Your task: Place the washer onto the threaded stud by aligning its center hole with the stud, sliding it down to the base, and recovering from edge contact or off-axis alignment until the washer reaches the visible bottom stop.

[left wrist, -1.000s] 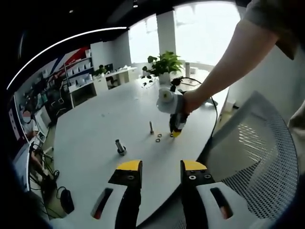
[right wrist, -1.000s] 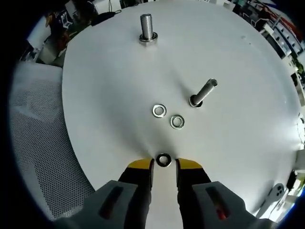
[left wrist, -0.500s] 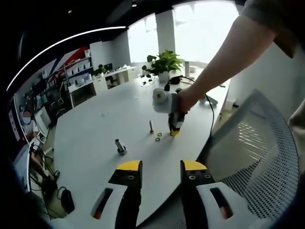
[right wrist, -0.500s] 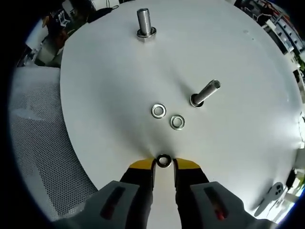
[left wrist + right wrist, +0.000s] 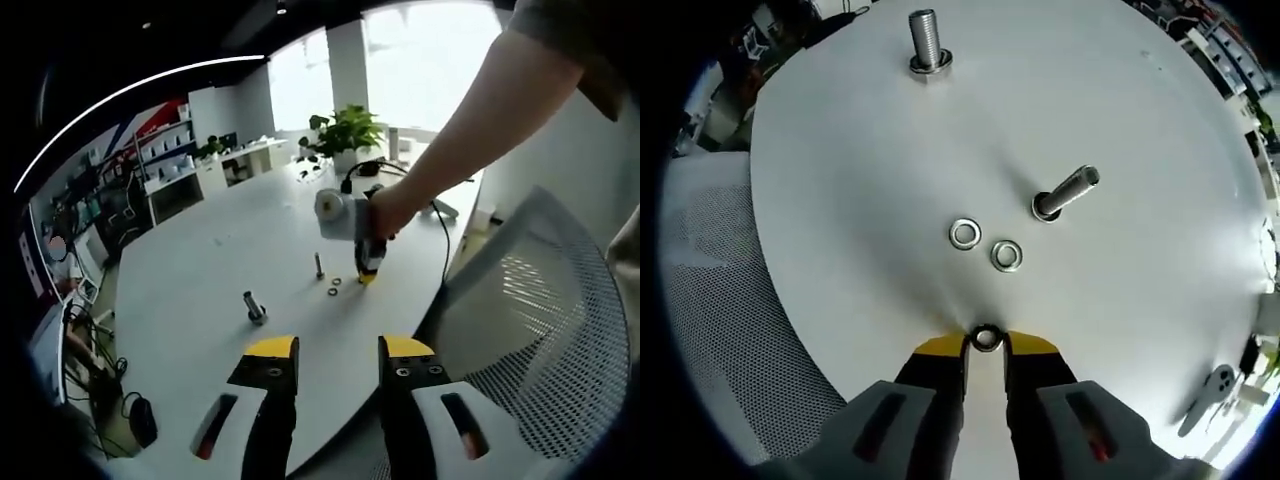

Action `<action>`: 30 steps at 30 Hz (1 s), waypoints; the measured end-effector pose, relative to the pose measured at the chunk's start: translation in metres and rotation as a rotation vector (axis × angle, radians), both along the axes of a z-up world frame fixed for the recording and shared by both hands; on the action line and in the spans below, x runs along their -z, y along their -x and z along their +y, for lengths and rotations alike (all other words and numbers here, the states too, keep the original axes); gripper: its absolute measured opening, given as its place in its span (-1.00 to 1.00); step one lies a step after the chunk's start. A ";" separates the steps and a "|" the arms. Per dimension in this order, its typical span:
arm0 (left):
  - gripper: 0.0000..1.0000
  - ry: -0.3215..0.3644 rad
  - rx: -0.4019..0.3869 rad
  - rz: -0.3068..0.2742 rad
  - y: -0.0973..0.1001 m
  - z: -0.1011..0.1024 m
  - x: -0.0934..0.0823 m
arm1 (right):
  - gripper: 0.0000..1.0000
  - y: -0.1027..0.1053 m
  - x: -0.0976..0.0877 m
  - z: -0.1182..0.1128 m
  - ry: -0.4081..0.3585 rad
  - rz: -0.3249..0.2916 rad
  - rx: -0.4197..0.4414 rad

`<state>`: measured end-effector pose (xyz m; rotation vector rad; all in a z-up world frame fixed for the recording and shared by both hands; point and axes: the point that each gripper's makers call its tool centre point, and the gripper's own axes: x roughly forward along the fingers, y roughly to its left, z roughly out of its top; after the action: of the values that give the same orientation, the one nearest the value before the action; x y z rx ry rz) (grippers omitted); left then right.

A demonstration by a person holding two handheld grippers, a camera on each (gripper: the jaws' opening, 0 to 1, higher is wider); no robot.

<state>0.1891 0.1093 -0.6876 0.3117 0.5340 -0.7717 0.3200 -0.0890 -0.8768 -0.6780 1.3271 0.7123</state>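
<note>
Your right hand-held gripper pinches a washer between its yellow tips on the table, short of the threaded stud; the left hand-held gripper hangs released.

On the counter, in the right gripper view, one washer sits between the tips of the right tongs. Two more washers lie flat a little farther out, side by side: one on the left, one on the right. Just past them, to the right, stands the thin stud. Far beyond, near the counter's far edge, stands a thick bolt. A mesh chair is beside the counter on the left. In the left gripper view, the left tongs hang over the near edge of the counter, well apart from the right tongs, and a plant stands at the far end.
</note>
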 end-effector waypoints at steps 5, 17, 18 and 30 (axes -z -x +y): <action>-0.41 -0.002 -0.004 -0.001 0.000 0.001 0.000 | -0.70 0.000 0.000 0.001 0.006 -0.009 -0.008; -0.41 -0.007 -0.009 -0.003 -0.001 0.002 0.000 | -0.72 0.001 -0.002 -0.002 -0.101 -0.043 0.053; -0.41 -0.006 -0.010 -0.003 -0.002 0.002 0.000 | -0.72 0.001 -0.002 -0.002 -0.106 -0.047 0.058; -0.41 0.006 -0.010 -0.006 -0.003 0.002 -0.002 | -0.71 -0.001 0.000 0.001 -0.049 -0.047 0.062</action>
<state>0.1918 0.1115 -0.6858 0.3057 0.5273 -0.7620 0.3213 -0.0881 -0.8766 -0.6077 1.2785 0.6731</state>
